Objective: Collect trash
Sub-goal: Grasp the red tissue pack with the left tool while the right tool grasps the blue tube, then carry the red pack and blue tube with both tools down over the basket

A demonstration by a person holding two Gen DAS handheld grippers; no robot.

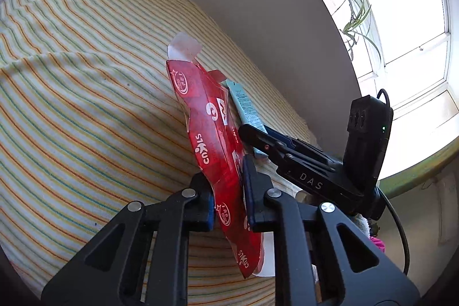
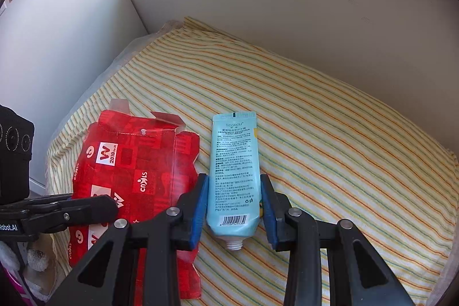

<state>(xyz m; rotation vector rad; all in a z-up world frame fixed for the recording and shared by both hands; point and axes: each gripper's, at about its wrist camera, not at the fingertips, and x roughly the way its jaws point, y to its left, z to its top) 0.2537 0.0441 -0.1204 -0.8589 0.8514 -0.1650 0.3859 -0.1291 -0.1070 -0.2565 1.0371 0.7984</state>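
Left gripper (image 1: 228, 208) clamped on flattened red carton (image 1: 212, 134), held edge-on above striped pillow (image 1: 86, 76). Right gripper (image 2: 233, 208) closed around light blue tube (image 2: 233, 177), over same pillow, just beside carton.

Flattened red carton (image 2: 134, 179), flaps open, beside capless blue hand-cream tube (image 2: 233, 177); both apparently lifted off striped bedding.

Flattened carton (image 2: 134, 177) left of tube (image 2: 233, 174), both over the striped bedcover (image 2: 344, 134), wall (image 2: 287, 5) behind
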